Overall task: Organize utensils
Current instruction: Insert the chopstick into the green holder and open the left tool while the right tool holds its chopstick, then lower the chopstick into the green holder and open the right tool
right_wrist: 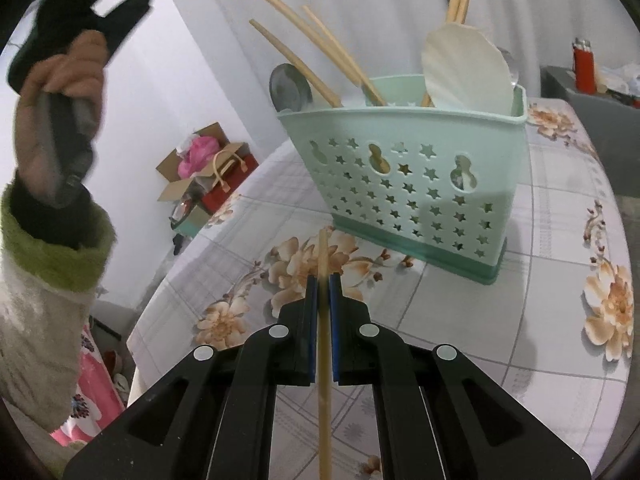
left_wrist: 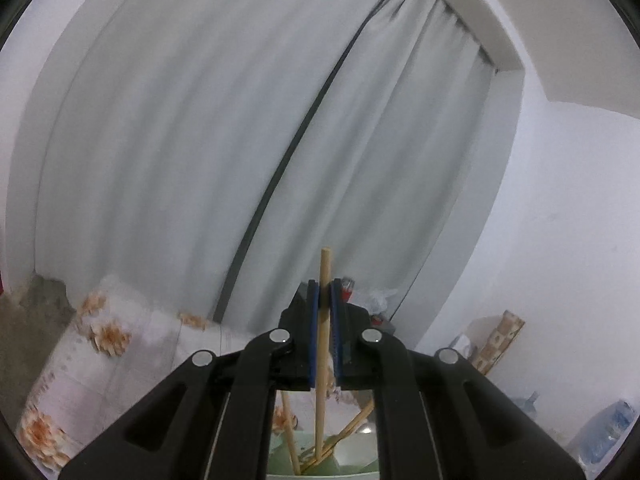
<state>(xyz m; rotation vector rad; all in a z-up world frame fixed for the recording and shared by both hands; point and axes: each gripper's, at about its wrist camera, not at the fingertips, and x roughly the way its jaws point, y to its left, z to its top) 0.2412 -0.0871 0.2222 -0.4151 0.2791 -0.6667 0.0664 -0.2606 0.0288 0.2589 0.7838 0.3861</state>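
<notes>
In the left wrist view my left gripper [left_wrist: 325, 289] is shut on a wooden chopstick [left_wrist: 323, 344] that stands nearly upright. Its lower end reaches down into the mint-green utensil holder [left_wrist: 352, 470], among other chopsticks. In the right wrist view my right gripper [right_wrist: 323, 280] is shut on another chopstick [right_wrist: 323, 256], which points at the holder [right_wrist: 400, 168] from a short way off. The holder has star-shaped holes and stands on the flowered tablecloth [right_wrist: 552, 240]. It holds several chopsticks [right_wrist: 304, 68], a white rice paddle [right_wrist: 468, 68] and a metal spoon [right_wrist: 290, 88].
A person's hand [right_wrist: 60, 80] in a green-cuffed sleeve grips the left gripper's handle, high at the left. Grey curtains [left_wrist: 200, 140] hang behind the table. A red bottle [right_wrist: 584, 68] stands at the far right. Boxes and bags [right_wrist: 208, 168] lie on the floor beyond the table's left edge.
</notes>
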